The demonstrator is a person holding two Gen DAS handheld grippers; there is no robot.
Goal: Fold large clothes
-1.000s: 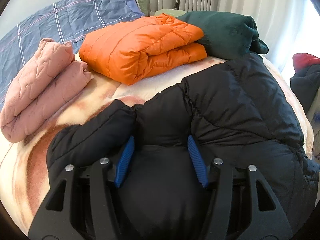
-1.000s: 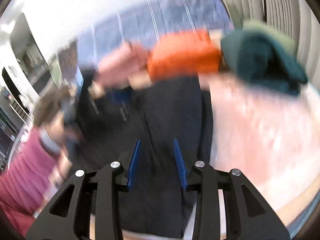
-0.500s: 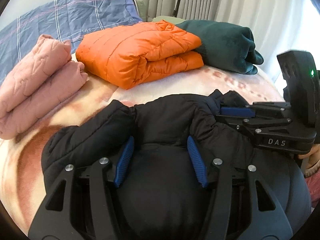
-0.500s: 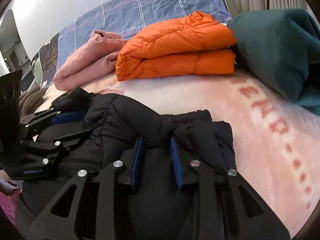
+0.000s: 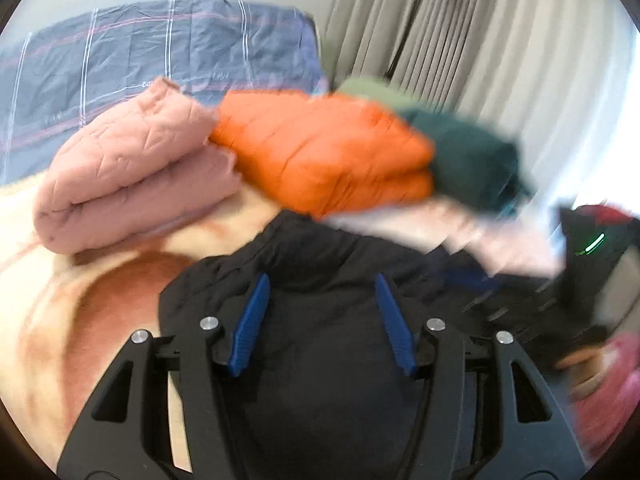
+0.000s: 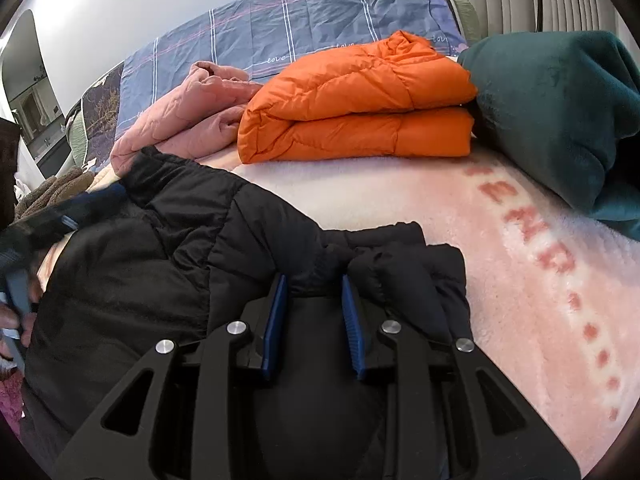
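My left tongs and right tongs each pinch a bunch of the black jacket, which lies along the bed's near edge, its long axis running between them; the fold goes away from me.

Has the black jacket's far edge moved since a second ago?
Yes. In the left wrist view, the black jacket has been folded in toward the camera, baring blanket below the orange jacket.

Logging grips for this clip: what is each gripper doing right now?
Left gripper: shut on the black puffer jacket.
Right gripper: shut on the black puffer jacket.
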